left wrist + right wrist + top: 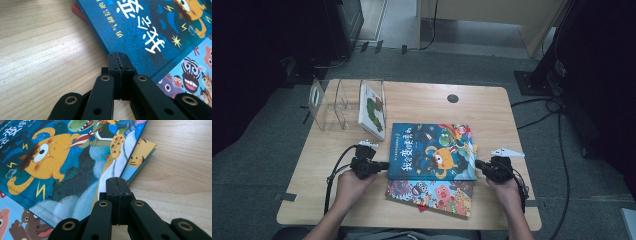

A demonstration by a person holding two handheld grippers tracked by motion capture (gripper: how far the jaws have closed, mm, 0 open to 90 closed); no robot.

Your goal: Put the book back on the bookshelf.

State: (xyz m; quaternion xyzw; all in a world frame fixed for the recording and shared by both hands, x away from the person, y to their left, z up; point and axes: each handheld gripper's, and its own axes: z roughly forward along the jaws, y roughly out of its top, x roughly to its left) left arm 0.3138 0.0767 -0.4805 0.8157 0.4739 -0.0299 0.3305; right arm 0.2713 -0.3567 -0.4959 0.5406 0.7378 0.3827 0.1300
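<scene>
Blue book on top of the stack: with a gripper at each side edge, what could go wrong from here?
1. Both the left gripper and right gripper have jaws pressed together at the blue book edges, apparently gripping nothing, so a lift may fail.
2. Pushing could slide it over the colourful book beneath, shifting that too.
3. Pushed forward, it might knock the clear rack holding a white book.

We're in a lab-style recording room: a small wooden table (422, 105) on grey carpet (262, 145), cables (557, 125) trailing across the floor, dark equipment stands (547, 70) crowding round.
</scene>
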